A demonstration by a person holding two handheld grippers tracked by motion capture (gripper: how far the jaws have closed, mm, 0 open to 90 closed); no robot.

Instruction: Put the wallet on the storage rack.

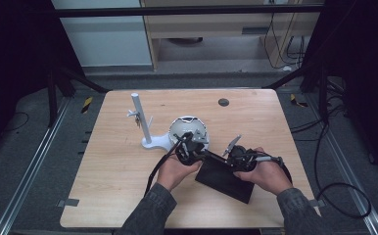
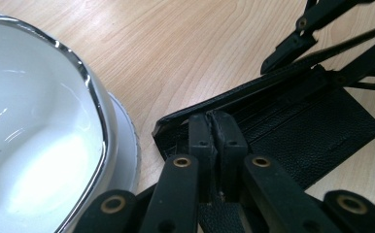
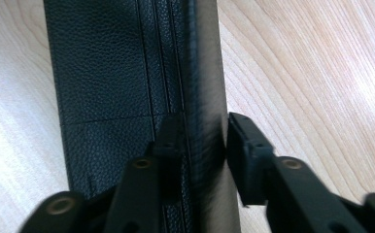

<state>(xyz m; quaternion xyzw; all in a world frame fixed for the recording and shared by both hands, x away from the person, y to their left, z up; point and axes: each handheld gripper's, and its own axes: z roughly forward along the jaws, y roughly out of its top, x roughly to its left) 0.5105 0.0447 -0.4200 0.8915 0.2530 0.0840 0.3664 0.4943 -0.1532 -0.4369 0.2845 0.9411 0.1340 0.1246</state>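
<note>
A person sits at the near edge of a light wooden table (image 1: 128,196), holding a pair of black tongs in each hand. Both reach for one black leather wallet (image 1: 224,178), which lies near the middle of the table, slightly to the right and toward the person.

The left tongs (image 1: 189,149) are closed on the wallet's far left corner; in the left gripper view their two pads (image 2: 217,138) meet with the thin leather edge pinched between them. The right tongs (image 1: 226,159) come in from the right. In the right gripper view their jaws straddle the wallet's raised, folded edge (image 3: 205,97), one pad (image 3: 241,141) just beside the leather on the outer side and the other against the inner side. A sliver of space appears to remain, so they look nearly closed but not yet clamped.

Judging from this, the work seems to be at an early stage: one corner is secured, the second grip is about to be made, and any opening or lifting of the wallet is still to come. The wallet rests mostly flat, with one edge lifted.

Counted: one wallet, two tongs, two hands. Also on the table are one white bowl (image 1: 189,129) with a shiny rim just beyond the left tongs, one white upright stand (image 1: 145,125) with small pegs to its left, and one small dark disc (image 1: 223,102) at the far side.
</note>
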